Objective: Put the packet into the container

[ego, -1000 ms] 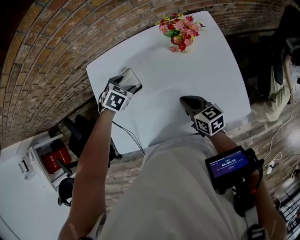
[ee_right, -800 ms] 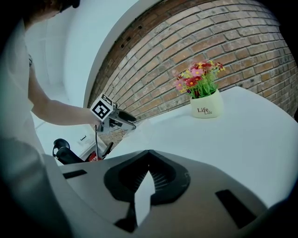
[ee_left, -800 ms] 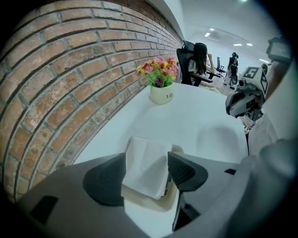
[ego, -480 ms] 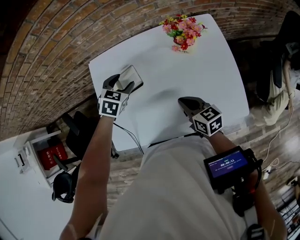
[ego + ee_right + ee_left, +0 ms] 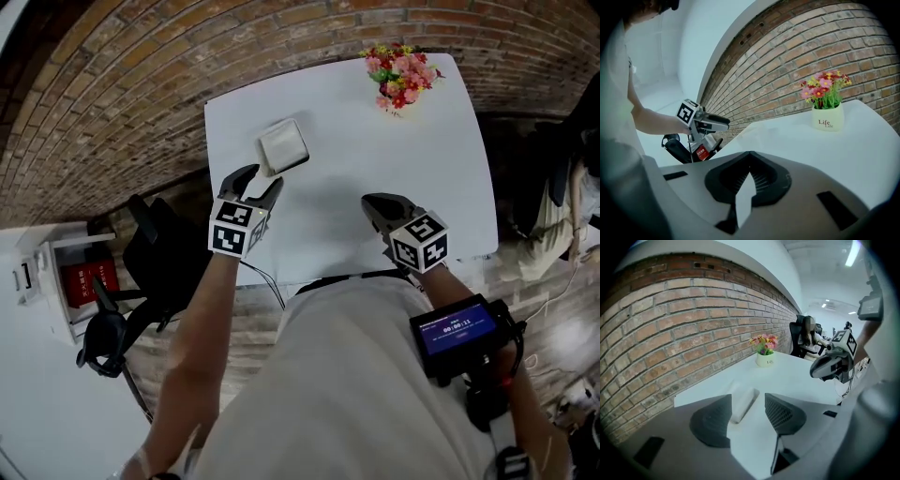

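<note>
A white, shallow square container (image 5: 283, 145) lies on the white table (image 5: 375, 141) near its left edge. Something pale seems to lie in it; I cannot tell the packet apart. In the left gripper view the container (image 5: 743, 401) shows flat on the table just beyond the jaws. My left gripper (image 5: 261, 178) hovers a short way in front of it; its jaws (image 5: 747, 399) are closing with nothing pressed between them. My right gripper (image 5: 372, 201) rests near the table's front edge, its jaws shut (image 5: 750, 161) and empty.
A small white pot of red and pink flowers (image 5: 401, 80) stands at the table's far right corner. A brick wall runs behind the table. A black office chair (image 5: 155, 272) and a white shelf unit (image 5: 56, 281) stand to the left, below the table.
My left gripper has drawn back from the container, which stays on the table. The right gripper has hardly moved.
</note>
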A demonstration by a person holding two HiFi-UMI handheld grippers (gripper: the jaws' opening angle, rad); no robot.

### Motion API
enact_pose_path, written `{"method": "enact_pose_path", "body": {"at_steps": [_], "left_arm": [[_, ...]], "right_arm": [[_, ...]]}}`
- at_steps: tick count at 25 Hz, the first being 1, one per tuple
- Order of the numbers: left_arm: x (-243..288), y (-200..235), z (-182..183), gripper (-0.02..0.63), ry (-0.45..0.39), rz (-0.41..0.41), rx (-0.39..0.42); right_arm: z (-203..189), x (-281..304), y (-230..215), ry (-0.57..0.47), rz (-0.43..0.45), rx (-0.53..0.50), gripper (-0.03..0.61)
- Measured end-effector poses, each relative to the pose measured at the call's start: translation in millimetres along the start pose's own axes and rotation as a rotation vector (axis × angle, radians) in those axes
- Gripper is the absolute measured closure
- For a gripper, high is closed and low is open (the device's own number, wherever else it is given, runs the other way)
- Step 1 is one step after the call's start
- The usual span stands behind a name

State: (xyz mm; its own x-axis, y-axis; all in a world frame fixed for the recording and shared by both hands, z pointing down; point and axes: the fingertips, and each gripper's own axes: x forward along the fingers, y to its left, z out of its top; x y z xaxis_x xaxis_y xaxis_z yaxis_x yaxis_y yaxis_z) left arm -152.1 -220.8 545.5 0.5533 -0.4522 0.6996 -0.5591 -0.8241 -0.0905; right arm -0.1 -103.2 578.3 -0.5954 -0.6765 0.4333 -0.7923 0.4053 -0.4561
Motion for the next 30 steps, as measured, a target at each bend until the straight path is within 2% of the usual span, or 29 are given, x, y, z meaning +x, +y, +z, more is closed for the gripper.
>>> {"method": "enact_pose_path", "body": {"at_steps": [5, 10, 16, 21, 30], "left_arm": [[-28.0, -13.7, -18.6, 0.405, -0.049, 0.005, -0.081], [-50.5, -22.3, -30.2, 0.442, -0.103, 0.049, -0.168], [-71.7, -39.9, -37.6, 0.568, -0.184, 0.094, -0.278], [-83.0, -55.9, -41.3, 0.603, -0.228, 0.090, -0.277], [-93.3, -84.6, -53.1, 0.603, -0.280, 0.048, -0.338]], "right_arm": [[13.4, 6.4, 15.5, 0.013, 0.026, -0.070, 0.571], [27.8, 13.8, 32.2, 0.009, 0.063, -0.137, 0.571], [36.1, 12.9, 46.9, 0.001, 0.094, -0.166, 0.571], [41.1, 13.0, 55.7, -0.020, 0.124, -0.186, 0.571], [35.6, -0.6, 75.1, -0.031, 0.158, -0.236, 0.571]]}}
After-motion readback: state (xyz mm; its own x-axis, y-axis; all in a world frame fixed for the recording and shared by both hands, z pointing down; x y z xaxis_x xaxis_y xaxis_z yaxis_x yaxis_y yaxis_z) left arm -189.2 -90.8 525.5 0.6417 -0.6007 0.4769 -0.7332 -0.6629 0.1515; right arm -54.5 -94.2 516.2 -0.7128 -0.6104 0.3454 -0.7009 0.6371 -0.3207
